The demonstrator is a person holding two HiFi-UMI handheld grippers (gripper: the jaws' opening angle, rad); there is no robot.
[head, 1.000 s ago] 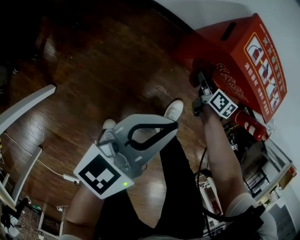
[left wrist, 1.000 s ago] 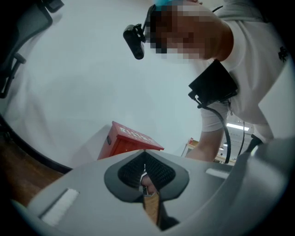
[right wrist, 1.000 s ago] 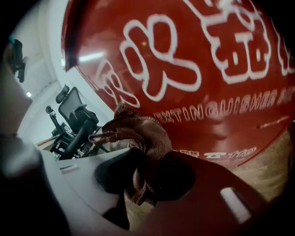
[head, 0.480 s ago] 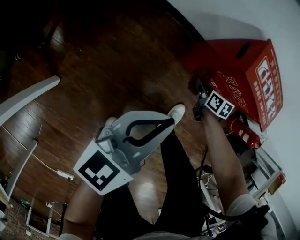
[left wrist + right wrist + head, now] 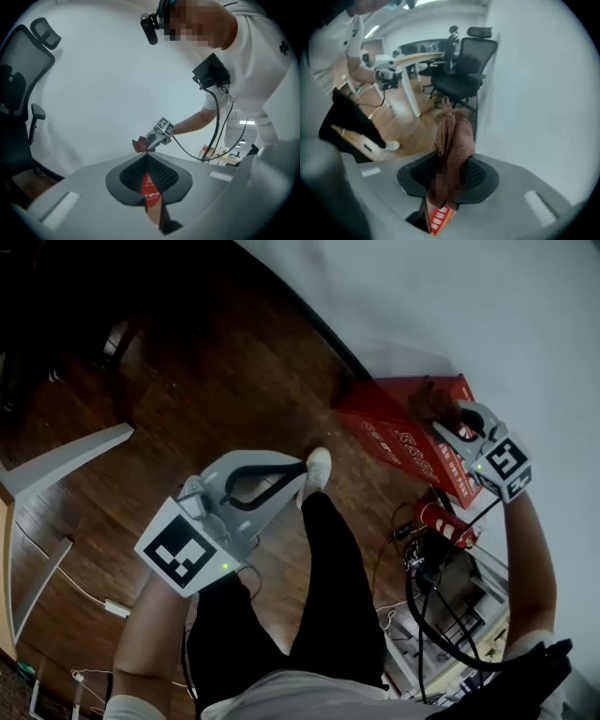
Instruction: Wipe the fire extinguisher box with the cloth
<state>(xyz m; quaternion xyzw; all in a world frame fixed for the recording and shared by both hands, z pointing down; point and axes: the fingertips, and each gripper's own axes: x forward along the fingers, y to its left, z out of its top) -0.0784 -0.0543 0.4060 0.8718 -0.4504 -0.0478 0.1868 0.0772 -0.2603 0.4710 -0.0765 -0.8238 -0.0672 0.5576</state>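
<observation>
1. Here, the head view puts the red fire extinguisher box (image 5: pixel 398 432) at 2 o'clock, on the wooden floor (image 5: pixel 187 409) against the white wall (image 5: pixel 450 306).
2. The right gripper (image 5: pixel 442 416) reaches over the box's top, its tongs clamped on the brown cloth (image 5: pixel 425 399). This view does not settle whether the cloth touches the box.
3. Only the right gripper view shows the grip closely. The cloth stands bunched between the two jaws, and a strip of the red box peeks out at 6 o'clock below them. That view also takes in an office chair (image 5: pixel 461 70) at 12 o'clock and a white table (image 5: pixel 415 58) at 11 o'clock, neither of which the head view shows.
4. The left gripper (image 5: pixel 302 468) stretches from the centre of the head view toward 8 o'clock, well apart from the box. Its tongs are together on nothing, their tips just beside a white shoe (image 5: pixel 318 465).
5. The left gripper view looks across at the right gripper and cloth at 12 o'clock above its own jaws. The box shows red through the slot between them.
</observation>
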